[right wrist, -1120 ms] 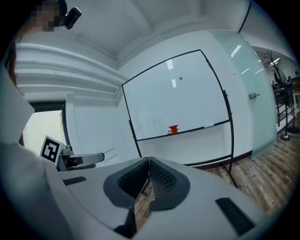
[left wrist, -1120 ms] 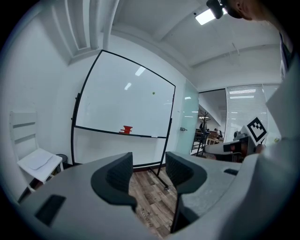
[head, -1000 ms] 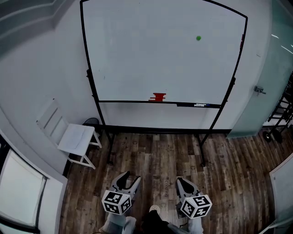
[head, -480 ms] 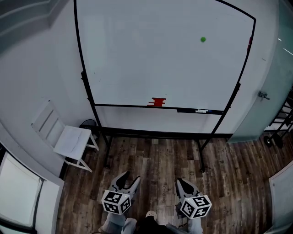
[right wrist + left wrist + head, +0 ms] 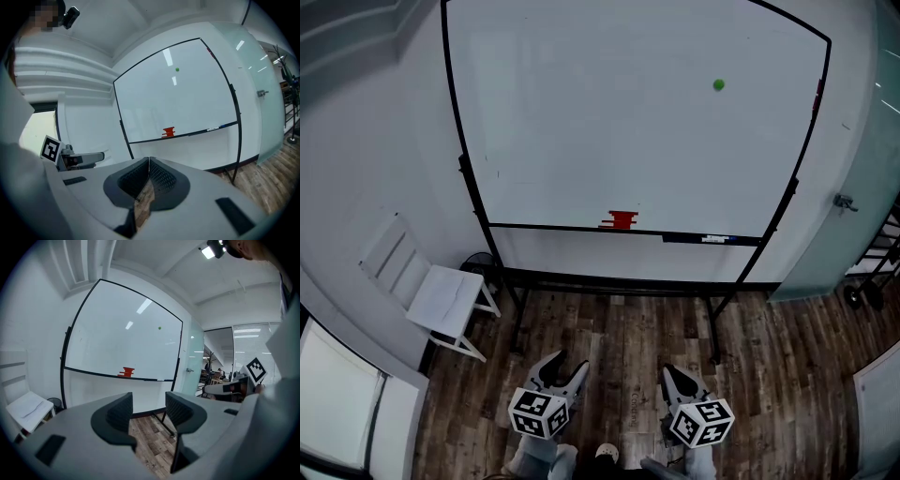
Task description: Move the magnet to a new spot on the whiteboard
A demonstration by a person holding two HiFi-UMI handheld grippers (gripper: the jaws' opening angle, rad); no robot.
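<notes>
A small green magnet (image 5: 718, 84) sticks to the upper right of the whiteboard (image 5: 609, 122); it also shows as a dot in the left gripper view (image 5: 159, 327) and the right gripper view (image 5: 177, 69). Both grippers are held low, far from the board, over the wooden floor. My left gripper (image 5: 562, 369) (image 5: 147, 411) is open with nothing between its jaws. My right gripper (image 5: 673, 375) (image 5: 149, 176) is shut with its pads touching and nothing held.
A red eraser (image 5: 620, 220) and markers (image 5: 712, 239) lie on the board's tray. A white folding chair (image 5: 427, 286) stands at the left by the wall. A glass door (image 5: 853, 216) is at the right. The board's stand legs (image 5: 713, 328) reach onto the floor.
The head view has shifted: the whiteboard, tray and chair sit lower and slightly wider in the frame. Both grippers keep the same place and jaw state.
</notes>
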